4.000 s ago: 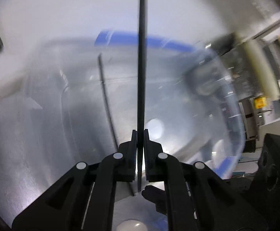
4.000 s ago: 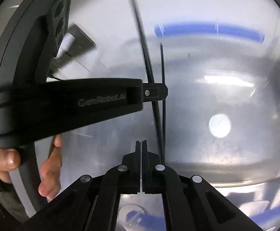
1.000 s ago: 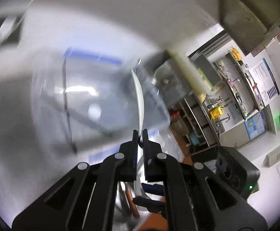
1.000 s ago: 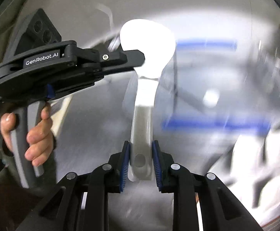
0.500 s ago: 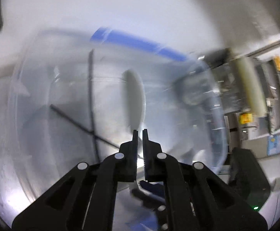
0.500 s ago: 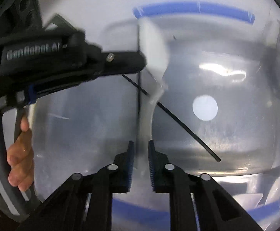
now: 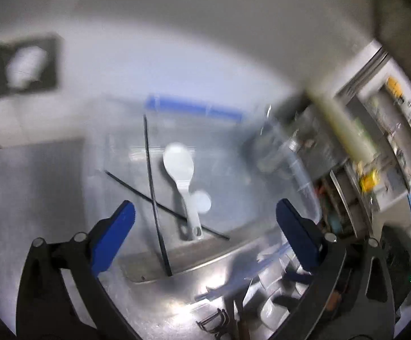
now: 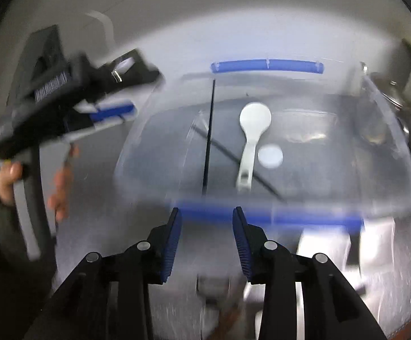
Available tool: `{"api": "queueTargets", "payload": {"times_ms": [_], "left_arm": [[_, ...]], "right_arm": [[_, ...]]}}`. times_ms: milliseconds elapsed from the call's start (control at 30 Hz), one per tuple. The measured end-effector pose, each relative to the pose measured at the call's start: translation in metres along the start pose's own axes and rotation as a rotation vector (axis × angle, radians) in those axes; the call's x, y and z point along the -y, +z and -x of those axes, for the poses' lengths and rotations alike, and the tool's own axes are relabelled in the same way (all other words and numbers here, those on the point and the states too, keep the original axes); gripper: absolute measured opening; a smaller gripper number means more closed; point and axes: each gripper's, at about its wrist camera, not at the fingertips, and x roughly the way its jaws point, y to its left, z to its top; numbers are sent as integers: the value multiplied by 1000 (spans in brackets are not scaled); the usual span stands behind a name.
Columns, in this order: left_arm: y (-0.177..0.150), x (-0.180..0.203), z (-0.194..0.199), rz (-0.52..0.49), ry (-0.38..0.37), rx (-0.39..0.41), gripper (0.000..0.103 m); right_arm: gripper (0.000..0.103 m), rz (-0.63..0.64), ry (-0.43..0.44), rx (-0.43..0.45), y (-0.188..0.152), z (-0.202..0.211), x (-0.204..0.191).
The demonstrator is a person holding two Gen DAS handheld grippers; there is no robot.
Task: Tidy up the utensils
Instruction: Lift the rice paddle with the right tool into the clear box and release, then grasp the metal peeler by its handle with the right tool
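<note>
Both hand-held grippers are free as we read it: our left hand-held gripper [image 7: 205, 223] has its blue-padded fingers spread wide with nothing between them, and our right hand-held gripper [image 8: 207, 243] stands partly open, also with nothing in it. Ahead of both sits the clear bin [image 8: 386, 130] with blue rim strips on the metal worktop [image 7: 30, 187]. Inside it lie the white rice paddle [image 8: 252, 138] and two black chopsticks [image 8: 209, 130], which cross one another; the paddle's handle overlaps the slanted stick.

From the right wrist view, the paddle lies straight ahead and slightly to the right, its long axis running almost directly away from us, handle end nearer, broad head farther. From the left wrist view it lies dead ahead between the spread fingers, again handle towards us.

We judge that these three pieces are already put away, so the coming move probably turns elsewhere. In the left wrist view, low and to the right, just beside the bin, a blurred cluster of further items [image 7: 262, 306] lies on the worktop; we cannot tell what they are. Our left hand-held gripper looks to be the nearer one to that cluster, though motion blur makes this uncertain.
</note>
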Motion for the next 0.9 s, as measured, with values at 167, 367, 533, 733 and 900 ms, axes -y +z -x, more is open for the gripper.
{"api": "queueTargets", "payload": {"times_ms": [167, 367, 533, 733, 900], "left_arm": [[-67, 4, 27, -214, 193, -144, 95], [-135, -30, 13, -89, 176, -354, 95], [-161, -54, 10, 129, 80, -449, 95], [-182, -42, -2, 132, 47, -517, 95], [-200, -36, -16, 183, -36, -589, 95]], "right_arm": [[39, 19, -93, -149, -75, -28, -20], [39, 102, -166, -309, -133, -91, -44], [34, 24, -197, -343, -137, -110, -34], [3, -20, -153, -348, -138, -118, -27], [3, -148, -11, -333, -140, -103, -8]]}}
